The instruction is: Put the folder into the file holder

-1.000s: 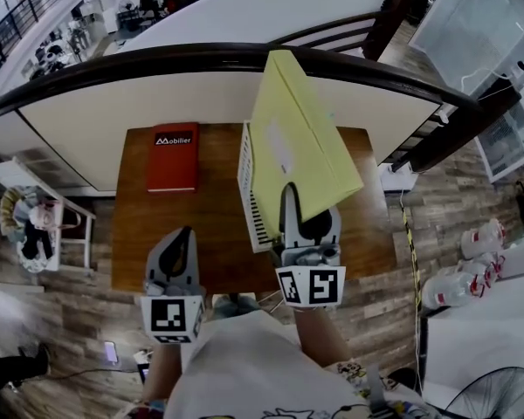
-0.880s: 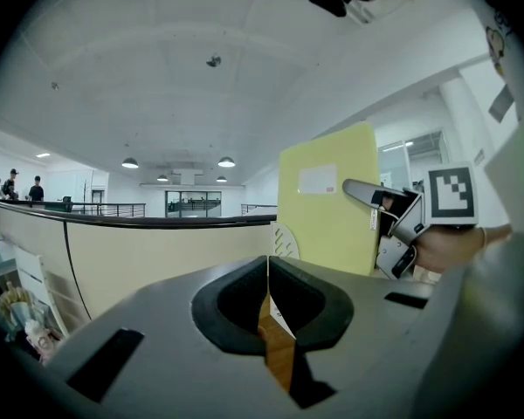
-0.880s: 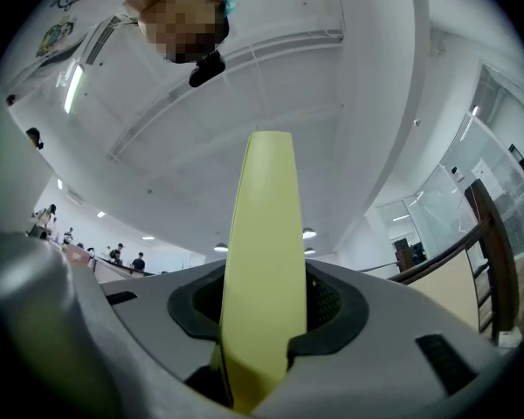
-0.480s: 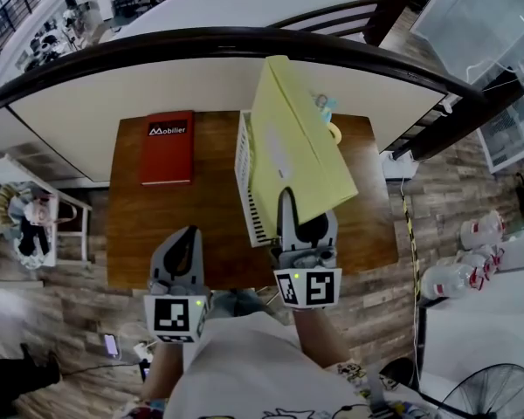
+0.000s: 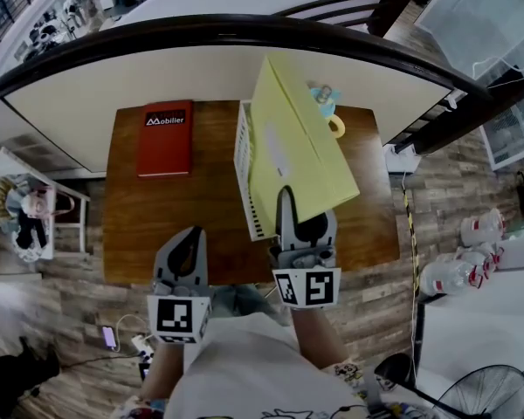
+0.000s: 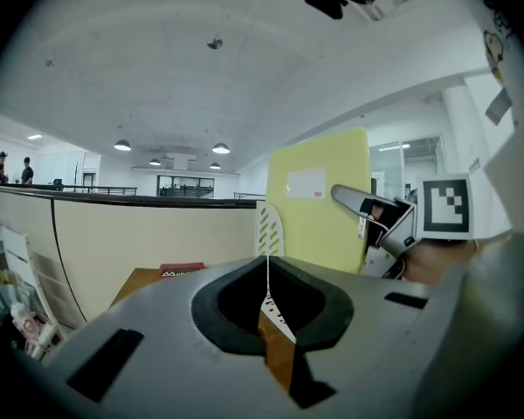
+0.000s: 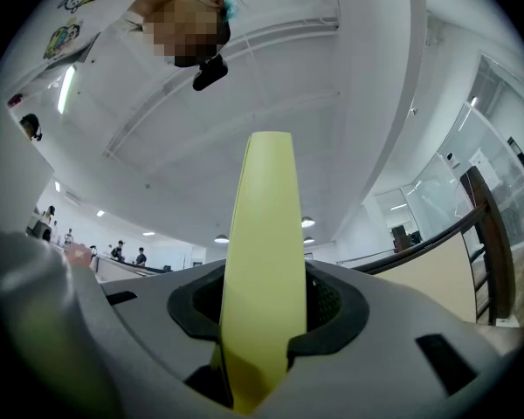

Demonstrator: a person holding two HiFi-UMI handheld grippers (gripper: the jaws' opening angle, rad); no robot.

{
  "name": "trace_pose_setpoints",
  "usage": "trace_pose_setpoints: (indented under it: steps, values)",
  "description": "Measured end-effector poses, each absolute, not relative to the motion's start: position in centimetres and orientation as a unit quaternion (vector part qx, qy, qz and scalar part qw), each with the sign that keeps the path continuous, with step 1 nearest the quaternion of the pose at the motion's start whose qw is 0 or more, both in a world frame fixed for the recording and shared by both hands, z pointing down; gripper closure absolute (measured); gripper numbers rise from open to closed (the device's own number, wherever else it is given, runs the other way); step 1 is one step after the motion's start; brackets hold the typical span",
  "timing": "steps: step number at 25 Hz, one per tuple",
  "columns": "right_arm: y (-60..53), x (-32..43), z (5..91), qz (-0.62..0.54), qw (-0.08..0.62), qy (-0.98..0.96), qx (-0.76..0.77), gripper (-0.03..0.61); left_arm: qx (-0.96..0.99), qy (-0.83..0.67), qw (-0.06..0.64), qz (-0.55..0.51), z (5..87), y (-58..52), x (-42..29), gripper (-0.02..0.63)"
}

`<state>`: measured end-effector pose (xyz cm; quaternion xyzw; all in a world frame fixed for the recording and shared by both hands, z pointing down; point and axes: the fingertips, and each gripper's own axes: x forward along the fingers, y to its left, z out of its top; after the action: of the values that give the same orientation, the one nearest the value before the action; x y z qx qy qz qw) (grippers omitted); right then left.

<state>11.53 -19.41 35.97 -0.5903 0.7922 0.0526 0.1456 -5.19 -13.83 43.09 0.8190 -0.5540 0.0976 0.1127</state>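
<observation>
On the brown tabletop [image 5: 175, 221], your right tongs [image 5: 290, 206] clamped the folder [image 5: 297, 142] over the file holder [image 5: 244, 168]; nearer you, your left tongs [image 5: 189, 238] were together.

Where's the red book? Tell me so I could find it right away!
Look at the brown wooden table below the curved dark railing. At its far left corner lies the red book, flat. It is the only red thing, with white letters on its cover, unlike the white file holder and yellow folder to its right.

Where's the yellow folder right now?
Head view, right of centre: the yellow folder is clamped in the right gripper, its lower part against the white file holder on the wooden table.
</observation>
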Motion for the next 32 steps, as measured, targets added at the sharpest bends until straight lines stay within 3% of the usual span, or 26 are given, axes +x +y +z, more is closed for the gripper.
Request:
trace_pose_setpoints:
  steps: [12, 32]
  values:
    - [-19.2, 11.3, 38.5, 0.049, 0.134, 0.789, -0.598, 0.425, 0.824, -0.541, 0.126, 0.114, 44.7, -12.6, -4.6, 0.606]
    - [-19.0, 10.2, 44.8, 0.025, 0.036, 0.807, -0.589, 0.41, 0.83, -0.528, 0.139, 0.111, 46.3, -12.5, -3.8, 0.606]
